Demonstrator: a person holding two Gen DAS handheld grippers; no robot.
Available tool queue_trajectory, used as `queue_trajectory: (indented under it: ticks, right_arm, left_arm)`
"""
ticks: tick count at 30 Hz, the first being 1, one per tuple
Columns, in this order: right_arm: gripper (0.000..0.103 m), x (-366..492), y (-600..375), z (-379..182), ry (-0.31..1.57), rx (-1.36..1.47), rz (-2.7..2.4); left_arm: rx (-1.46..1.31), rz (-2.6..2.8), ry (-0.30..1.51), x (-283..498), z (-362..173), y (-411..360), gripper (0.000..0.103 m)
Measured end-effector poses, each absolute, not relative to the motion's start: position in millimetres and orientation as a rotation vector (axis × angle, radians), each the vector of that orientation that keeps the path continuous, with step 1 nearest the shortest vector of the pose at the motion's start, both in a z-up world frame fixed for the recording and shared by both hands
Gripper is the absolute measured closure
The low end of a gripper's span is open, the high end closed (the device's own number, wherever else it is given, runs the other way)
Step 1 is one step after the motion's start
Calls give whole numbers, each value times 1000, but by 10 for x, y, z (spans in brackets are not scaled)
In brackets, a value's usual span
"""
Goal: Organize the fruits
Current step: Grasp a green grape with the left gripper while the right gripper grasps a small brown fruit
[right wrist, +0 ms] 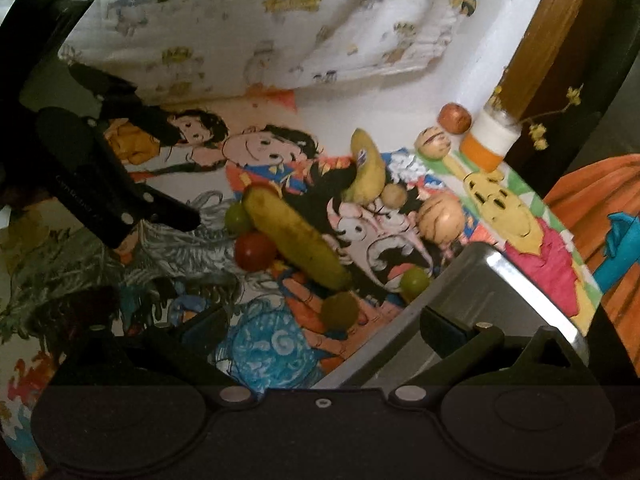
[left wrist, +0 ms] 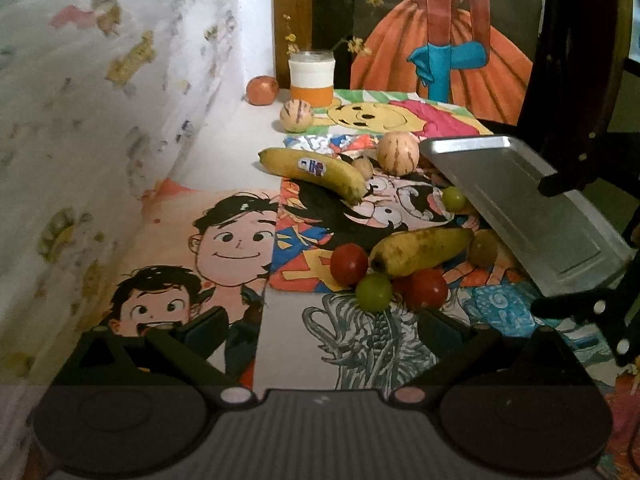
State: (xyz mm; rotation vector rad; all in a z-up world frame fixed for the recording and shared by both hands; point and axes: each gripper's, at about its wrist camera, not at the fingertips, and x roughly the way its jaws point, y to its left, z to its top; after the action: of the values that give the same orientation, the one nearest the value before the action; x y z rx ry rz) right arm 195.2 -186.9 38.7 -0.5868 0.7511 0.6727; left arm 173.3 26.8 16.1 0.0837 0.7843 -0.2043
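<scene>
Fruit lies scattered on a cartoon-printed table cover. A spotted banana (left wrist: 420, 250) lies among red tomatoes (left wrist: 349, 263) and green grapes (left wrist: 374, 292). A second banana with a sticker (left wrist: 316, 174) lies farther back. Two striped round fruits (left wrist: 398, 153) (left wrist: 296, 116) and an apple (left wrist: 262, 90) sit behind. A metal tray (left wrist: 520, 208) is tilted up at the right. My left gripper (left wrist: 320, 332) is open, just short of the tomatoes. My right gripper (right wrist: 324, 332) is open, one finger (right wrist: 444, 330) over the tray (right wrist: 480, 280); the left gripper also shows in the right wrist view (right wrist: 160, 208).
A white and orange jar (left wrist: 311, 78) with dried flowers stands at the back by a wooden post (left wrist: 292, 12). A patterned curtain (left wrist: 100, 100) hangs along the left. A dark chair frame (left wrist: 580, 60) stands at the right.
</scene>
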Motion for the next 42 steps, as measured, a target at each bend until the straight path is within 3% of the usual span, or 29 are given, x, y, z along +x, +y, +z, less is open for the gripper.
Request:
queue_trajectory:
  ticks: [3, 14, 34, 38, 42]
  right_arm:
    - [15, 2032, -1911, 308, 761, -572, 645]
    - [51, 2225, -2010, 174, 771, -469, 655]
    - [74, 2364, -2031, 42, 822, -353, 655]
    - [74, 2392, -2068, 27, 833, -299, 643]
    - [74, 2357, -2076, 29, 831, -274, 625]
  left_arm:
    - [102, -216, 789, 1785, 116, 231, 2]
    - [130, -308, 777, 1900, 9, 140, 36]
    - [106, -304, 822, 2048, -20, -26, 68]
    - [78, -290, 828, 2055, -18, -26, 77]
    - [38, -253, 829, 2036, -18, -36, 77]
